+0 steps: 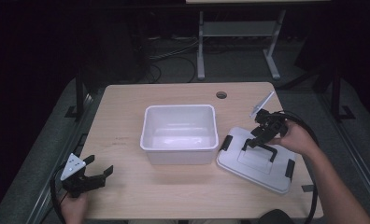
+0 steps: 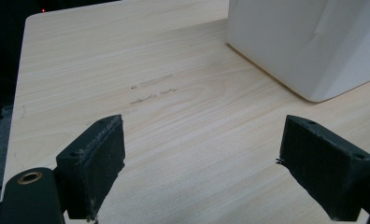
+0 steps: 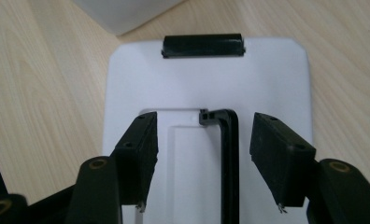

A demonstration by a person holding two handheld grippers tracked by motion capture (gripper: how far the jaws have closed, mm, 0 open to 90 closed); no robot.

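Right tongs straddle the lid's handle unclosed, its near end cut off; left tongs gape wide.

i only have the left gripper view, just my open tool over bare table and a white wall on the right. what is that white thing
Observer: It is an open white bin at mid-table, with nothing inside.
Operator: where is its lid
Observer: The lid lies flat on the table to the right of the bin, its black handle up.
Operator: what is the right tool doing
Observer: The right tool is open over the lid, jaws either side of the handle, not closed on it.
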